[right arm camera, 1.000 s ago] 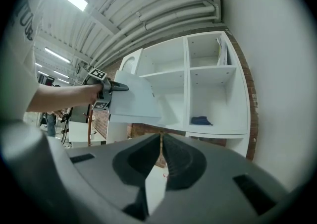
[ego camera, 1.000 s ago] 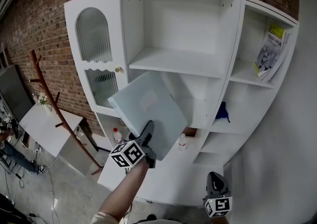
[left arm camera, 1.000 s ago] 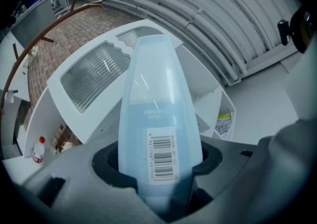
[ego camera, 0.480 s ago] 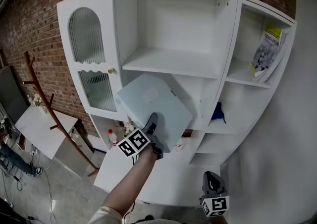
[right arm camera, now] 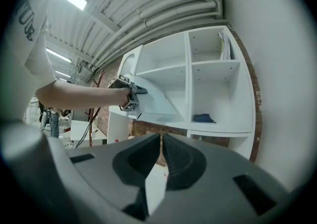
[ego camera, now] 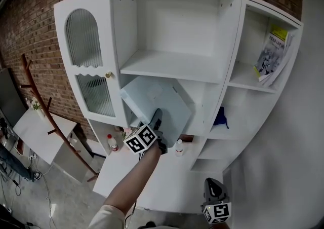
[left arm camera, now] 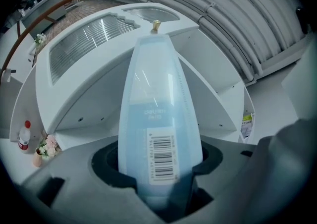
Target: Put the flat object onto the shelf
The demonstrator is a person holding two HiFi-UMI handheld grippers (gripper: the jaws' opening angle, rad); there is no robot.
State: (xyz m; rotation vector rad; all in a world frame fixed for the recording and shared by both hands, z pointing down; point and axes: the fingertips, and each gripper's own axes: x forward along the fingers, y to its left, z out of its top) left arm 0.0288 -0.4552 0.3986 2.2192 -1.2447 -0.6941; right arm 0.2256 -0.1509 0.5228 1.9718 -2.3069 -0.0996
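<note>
From the head view, my left claw point(ego camera: 157, 120) has carried the flat box point(ego camera: 154, 100) forward. A moment ago the box hung in front of the cabinet point(ego camera: 116, 45). Now its far corner reaches into the opening under the middle shelf board point(ego camera: 172, 66). It is still turned corner-first and tilted, touching no board that I can see. My right claw point(ego camera: 213, 188) has stayed low, well apart from the work. A booklet point(ego camera: 271, 53) and a blue cloth point(ego camera: 218, 117) sit in the side compartments, clear of my path.

In the left gripper view, the left claw point(left arm camera: 161, 161) is clamped on the near edge of the flat box point(left arm camera: 156, 119), and the grip has not changed. The barcode label point(left arm camera: 163, 157) sits just above the jaws. The box points at the cabinet's ribbed door point(left arm camera: 89, 37), so I judge it needs levelling and squaring before it can lie flat on a shelf.

In the right gripper view, the right claw point(right arm camera: 161, 156) has its jaws together on nothing. Beyond it I see the left claw point(right arm camera: 132, 94) holding the flat box point(right arm camera: 156, 100) at the mouth of the cabinet point(right arm camera: 188, 69), not yet set down.
</note>
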